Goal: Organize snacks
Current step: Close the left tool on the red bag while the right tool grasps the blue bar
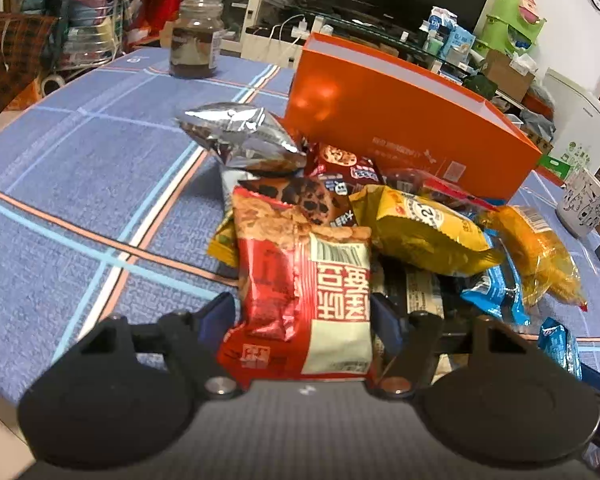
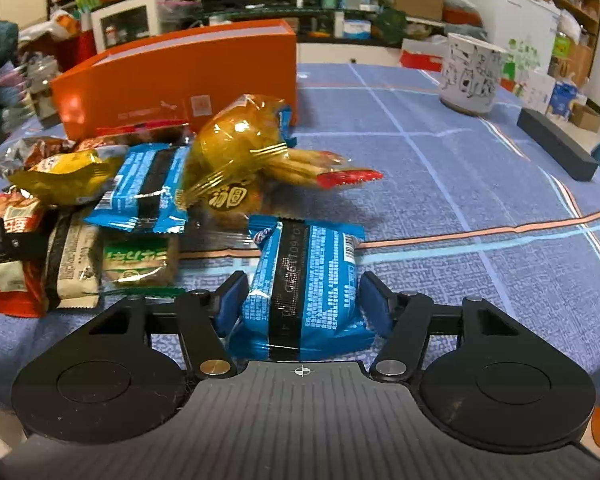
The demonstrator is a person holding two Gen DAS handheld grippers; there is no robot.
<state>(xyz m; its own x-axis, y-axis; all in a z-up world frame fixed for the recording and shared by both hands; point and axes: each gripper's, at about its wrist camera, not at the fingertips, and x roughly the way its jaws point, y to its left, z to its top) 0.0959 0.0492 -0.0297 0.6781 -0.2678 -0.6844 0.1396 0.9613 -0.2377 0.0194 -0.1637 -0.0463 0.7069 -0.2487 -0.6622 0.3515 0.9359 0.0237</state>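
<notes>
A pile of snack packets lies on the blue checked tablecloth (image 1: 80,184) in front of an orange box (image 1: 400,120). My left gripper (image 1: 302,312) is shut on a red and white snack packet (image 1: 304,280) at the near edge of the pile, with its blue pads against both sides. Behind it lie a silver bag (image 1: 240,136), cookie packets (image 1: 340,168) and a yellow packet (image 1: 424,228). My right gripper (image 2: 302,296) is shut on a blue wafer packet (image 2: 304,280) lying apart from the pile. A second blue packet (image 2: 148,188) and a clear golden bag (image 2: 236,152) lie beyond it.
A dark jar (image 1: 196,36) stands at the far left of the table. A white patterned cup (image 2: 472,76) and a black bar (image 2: 556,144) are at the right. The orange box (image 2: 180,76) closes off the back of the pile. Cluttered shelves and a television stand beyond the table.
</notes>
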